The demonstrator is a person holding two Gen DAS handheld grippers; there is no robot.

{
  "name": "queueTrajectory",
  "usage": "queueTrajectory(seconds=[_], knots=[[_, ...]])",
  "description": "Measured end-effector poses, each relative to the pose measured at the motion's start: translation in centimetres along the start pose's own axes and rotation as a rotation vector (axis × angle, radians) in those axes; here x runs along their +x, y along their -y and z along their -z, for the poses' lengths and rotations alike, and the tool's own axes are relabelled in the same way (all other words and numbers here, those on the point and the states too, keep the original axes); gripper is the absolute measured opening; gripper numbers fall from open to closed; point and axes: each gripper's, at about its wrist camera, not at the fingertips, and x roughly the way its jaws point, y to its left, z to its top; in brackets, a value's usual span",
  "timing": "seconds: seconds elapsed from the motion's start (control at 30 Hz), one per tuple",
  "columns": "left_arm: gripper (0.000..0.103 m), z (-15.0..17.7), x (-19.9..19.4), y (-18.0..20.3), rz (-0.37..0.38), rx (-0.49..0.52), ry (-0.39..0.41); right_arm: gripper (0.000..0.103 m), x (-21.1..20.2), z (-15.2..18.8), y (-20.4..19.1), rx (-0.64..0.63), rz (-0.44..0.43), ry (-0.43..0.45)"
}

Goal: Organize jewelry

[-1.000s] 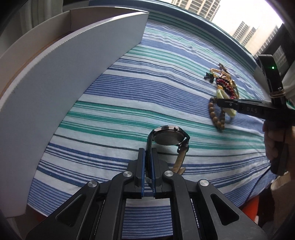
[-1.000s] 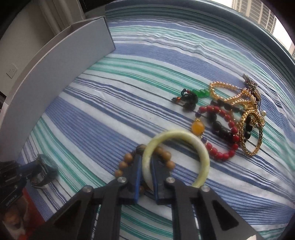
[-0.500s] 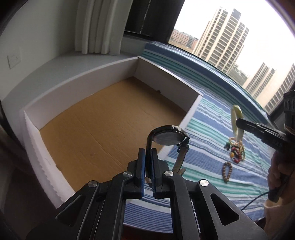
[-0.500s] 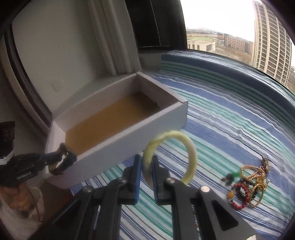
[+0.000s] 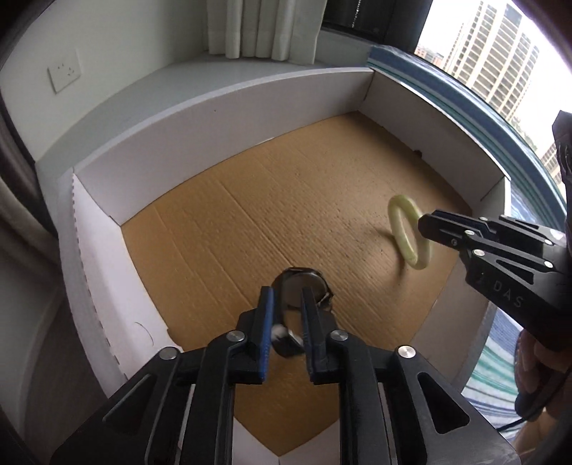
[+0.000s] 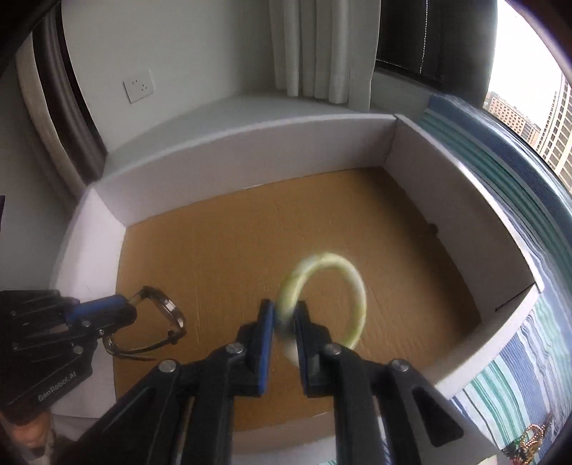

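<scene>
A black wristwatch [image 5: 304,286] hangs between the fingers of my left gripper [image 5: 286,307], over the brown floor of a white cardboard box [image 5: 221,103]. The jaws stand parted, wider than before, and the strap sits loosely between them. The watch also shows in the right wrist view [image 6: 164,314]. A pale green bangle [image 6: 332,297] is between the fingers of my right gripper [image 6: 284,318], blurred, over the box floor; the jaws have a small gap. In the left wrist view the bangle [image 5: 411,232] hangs at the right gripper's tip.
The box [image 6: 250,139] has low white walls and stands at the left end of a blue-green striped cloth [image 6: 529,375]. More jewelry [image 6: 529,440] lies on the cloth at the bottom right. A wall socket [image 5: 66,73] and curtains [image 5: 264,25] are behind.
Both grippers moved from above the cloth and box edge to over the box floor. The left jaws have opened wider around the watch. The right jaws have opened slightly on the bangle.
</scene>
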Motion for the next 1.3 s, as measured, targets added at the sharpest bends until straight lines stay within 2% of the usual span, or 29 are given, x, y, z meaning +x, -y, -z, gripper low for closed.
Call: queueTrajectory(seconds=[0.03,0.07,0.1,0.13,0.17,0.23,0.37,0.43,0.53,0.6,0.83,1.0,1.17,1.23,1.3], knots=[[0.058,0.1,-0.3,0.0,-0.004,0.001,0.011,0.017,0.1,0.3,0.1,0.014,0.001,0.007],[0.074,0.1,-0.8,-0.1,-0.006,0.001,0.036,0.028,-0.2,0.6,0.2,0.027,-0.003,0.023],[0.077,0.4,-1.4,-0.1,-0.018,0.007,0.069,0.036,-0.6,1.0,0.4,0.035,-0.013,0.043],[0.081,0.4,-2.0,0.3,-0.032,0.017,0.093,0.049,-1.4,1.3,0.6,0.044,-0.017,0.072],[0.084,0.5,-2.5,0.6,-0.043,0.027,0.112,0.053,-2.5,1.9,0.7,0.058,-0.014,0.112],[0.090,0.5,-3.2,1.3,-0.055,0.044,0.148,0.054,-4.7,3.1,1.2,0.073,0.000,0.171],[0.091,0.8,-2.9,3.3,-0.104,0.074,0.169,0.055,-8.8,7.0,2.6,0.107,0.016,0.239],[0.091,1.0,-2.2,4.2,-0.122,0.089,0.157,0.060,-10.8,10.1,3.6,0.117,0.043,0.269],[0.090,1.2,-1.0,5.5,-0.132,0.115,0.119,0.063,-13.2,15.5,5.3,0.141,0.139,0.287],[0.090,1.4,-1.3,6.1,-0.158,0.144,0.146,0.063,-14.7,19.5,6.6,0.170,0.220,0.278],[0.090,2.6,-1.6,6.8,-0.183,0.155,0.164,0.063,-19.9,31.4,11.6,0.420,0.426,0.258],[0.090,3.4,-2.0,7.8,-0.187,0.179,0.164,0.063,-21.5,36.1,13.2,0.518,0.511,0.234],[0.091,4.1,-2.2,8.5,-0.209,0.188,0.180,0.063,-22.4,39.4,13.9,0.598,0.524,0.218],[0.093,4.0,-2.4,8.4,-0.232,0.164,0.199,0.063,-22.3,40.1,14.3,0.618,0.520,0.217],[0.094,3.9,-3.0,7.8,-0.248,0.097,0.229,0.063,-22.4,40.7,14.5,0.631,0.522,0.219]])
